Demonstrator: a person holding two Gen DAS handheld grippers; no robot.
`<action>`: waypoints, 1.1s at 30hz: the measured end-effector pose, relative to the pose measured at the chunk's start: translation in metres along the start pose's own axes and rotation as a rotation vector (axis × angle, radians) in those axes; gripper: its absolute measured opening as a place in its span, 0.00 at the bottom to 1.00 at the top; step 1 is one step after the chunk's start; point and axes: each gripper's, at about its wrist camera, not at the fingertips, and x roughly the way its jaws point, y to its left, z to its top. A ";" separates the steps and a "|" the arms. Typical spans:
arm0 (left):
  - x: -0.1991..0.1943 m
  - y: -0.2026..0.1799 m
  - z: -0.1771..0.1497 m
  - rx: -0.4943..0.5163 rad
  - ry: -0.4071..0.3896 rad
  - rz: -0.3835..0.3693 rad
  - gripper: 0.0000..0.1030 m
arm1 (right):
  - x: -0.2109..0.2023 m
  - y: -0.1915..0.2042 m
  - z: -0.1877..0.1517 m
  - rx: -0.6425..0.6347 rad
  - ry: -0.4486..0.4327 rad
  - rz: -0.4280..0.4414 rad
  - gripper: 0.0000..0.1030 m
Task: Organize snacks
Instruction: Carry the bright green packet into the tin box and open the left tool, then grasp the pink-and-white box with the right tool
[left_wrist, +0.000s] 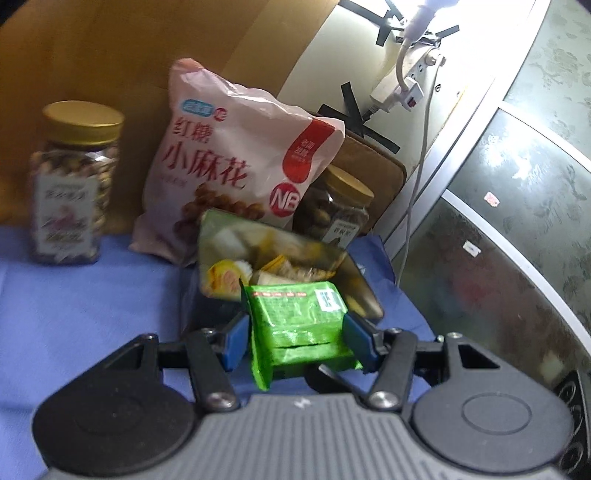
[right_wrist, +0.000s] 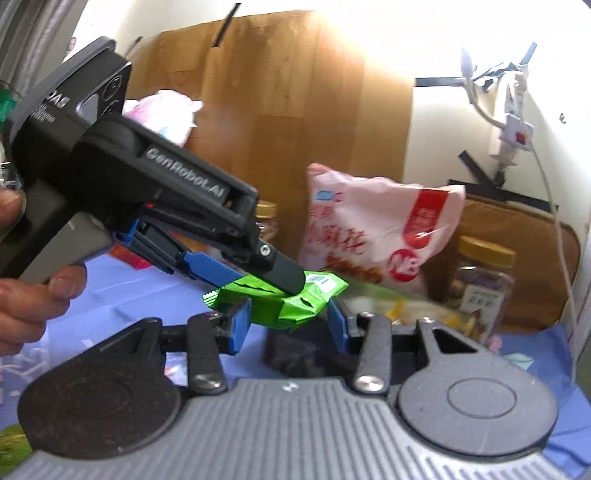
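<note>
- A crinkled green foil snack packet (left_wrist: 301, 321) is clamped between the blue pads of the left tool (left_wrist: 295, 332), above the blue-covered tabletop (left_wrist: 74, 295).
- The right tool (right_wrist: 286, 321) is held open, its pads flanking the same packet without gripping.
- Just ahead, an open tin of wrapped snacks (left_wrist: 354, 280) is seen.

- Green foil snack packet (left_wrist: 299, 317), crinkled, white label at one corner, clamped between the blue pads of the left tool (left_wrist: 295, 332), tilted; seen from the right wrist, just ahead of the right tool (right_wrist: 288, 325).
- Open tin (left_wrist: 364, 291) just beyond the left tool, lid raised, holding small wrapped snacks.
- Pink bag (left_wrist: 236, 162) with red Chinese print, standing upright behind the tin.
- Gold-lidded jar (left_wrist: 74, 184) far left of the left tool, upright.
- Second gold-lidded jar (left_wrist: 338, 210) right of the pink bag, partly hidden.
</note>
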 end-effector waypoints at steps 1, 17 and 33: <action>0.008 -0.001 0.006 -0.002 0.002 -0.006 0.53 | 0.003 -0.004 0.001 -0.002 -0.007 -0.018 0.47; 0.044 0.003 0.020 -0.013 -0.018 0.053 0.66 | 0.035 -0.051 -0.018 0.182 0.028 -0.115 0.63; -0.074 0.054 -0.083 -0.187 0.064 0.024 0.66 | -0.013 0.029 -0.043 0.167 0.345 0.284 0.41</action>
